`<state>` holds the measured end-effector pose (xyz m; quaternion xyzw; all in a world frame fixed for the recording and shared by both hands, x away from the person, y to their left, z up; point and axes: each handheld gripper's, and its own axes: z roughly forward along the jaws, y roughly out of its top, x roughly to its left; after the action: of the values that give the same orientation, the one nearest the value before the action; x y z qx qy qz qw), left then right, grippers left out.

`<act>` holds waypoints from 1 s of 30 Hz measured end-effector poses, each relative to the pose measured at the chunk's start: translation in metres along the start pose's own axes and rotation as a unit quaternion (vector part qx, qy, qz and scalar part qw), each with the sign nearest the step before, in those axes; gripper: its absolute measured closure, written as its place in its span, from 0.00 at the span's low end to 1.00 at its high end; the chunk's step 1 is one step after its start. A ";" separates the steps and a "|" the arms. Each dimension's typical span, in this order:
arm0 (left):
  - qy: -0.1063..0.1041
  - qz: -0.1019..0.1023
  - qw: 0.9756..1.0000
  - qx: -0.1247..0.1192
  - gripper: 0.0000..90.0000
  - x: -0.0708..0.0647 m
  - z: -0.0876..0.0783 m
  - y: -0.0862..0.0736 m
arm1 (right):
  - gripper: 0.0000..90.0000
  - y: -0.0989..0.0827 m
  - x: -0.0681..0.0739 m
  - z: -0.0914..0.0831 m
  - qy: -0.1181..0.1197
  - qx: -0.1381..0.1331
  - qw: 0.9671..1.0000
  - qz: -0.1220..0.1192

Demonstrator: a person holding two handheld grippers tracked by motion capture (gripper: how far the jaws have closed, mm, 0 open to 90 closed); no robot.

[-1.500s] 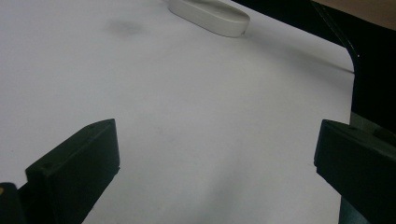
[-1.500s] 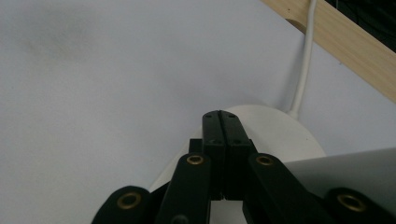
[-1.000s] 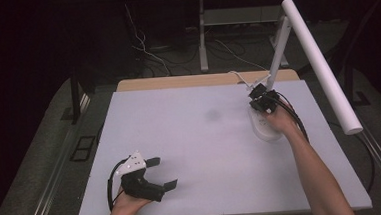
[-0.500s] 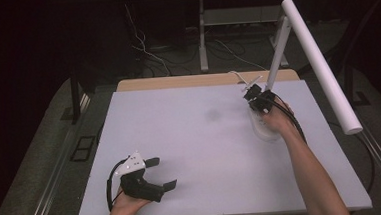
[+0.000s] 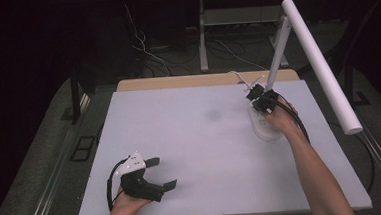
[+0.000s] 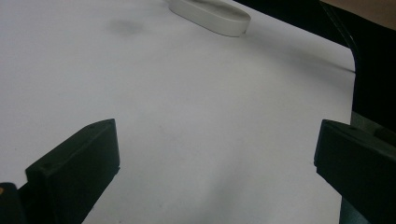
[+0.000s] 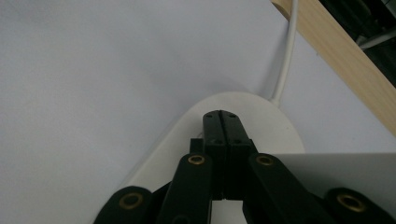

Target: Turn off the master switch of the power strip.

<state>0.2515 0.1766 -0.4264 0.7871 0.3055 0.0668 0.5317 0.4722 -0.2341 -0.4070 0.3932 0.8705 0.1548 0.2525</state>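
A white desk lamp stands at the table's far right, with an oval base (image 5: 266, 130) and a long tube head (image 5: 321, 64) on a slanted arm (image 5: 278, 52). My right gripper (image 5: 257, 95) hovers over the far end of that base. In the right gripper view its jaws are pressed together with nothing between them, the tip (image 7: 226, 116) over the base (image 7: 261, 112). My left gripper (image 5: 161, 173) rests at the near left of the table, open, with bare table between its jaws (image 6: 215, 163). The lamp base (image 6: 210, 16) lies far ahead of it.
The white table top (image 5: 195, 137) has a wooden strip (image 5: 177, 82) along its far edge. The lamp's white cable (image 7: 286, 60) runs from the base over that strip. A faint grey smudge (image 5: 212, 115) marks the table's middle. Black cables trail from both grippers.
My right gripper has shifted slightly left and away over the lamp base. The left gripper has stayed where it was.
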 end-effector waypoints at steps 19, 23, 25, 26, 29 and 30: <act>-0.003 0.002 1.000 0.003 0.00 -0.002 0.000 -0.001 | 1.00 0.000 0.000 0.004 -0.010 0.013 1.000 0.006; -0.003 0.000 1.000 0.004 0.00 -0.001 0.001 -0.001 | 1.00 -0.002 -0.003 0.003 0.002 0.007 1.000 0.005; -0.004 0.002 1.000 0.005 0.00 -0.001 0.002 -0.001 | 1.00 -0.002 -0.003 0.002 0.005 0.008 1.000 0.009; -0.005 0.002 1.000 0.006 0.00 -0.001 0.002 -0.001 | 1.00 -0.003 -0.004 0.002 0.008 0.007 1.000 0.011; -0.005 0.004 1.000 0.008 0.00 -0.001 0.003 -0.001 | 1.00 -0.004 -0.004 0.002 0.012 0.003 1.000 0.009; -0.005 0.003 1.000 0.008 0.00 -0.001 0.003 -0.001 | 1.00 -0.004 -0.004 0.002 0.011 0.002 1.000 0.008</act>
<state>0.2513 0.1742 -0.4278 0.7923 0.3011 0.0624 0.5269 0.4732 -0.2401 -0.4091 0.3991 0.8702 0.1597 0.2407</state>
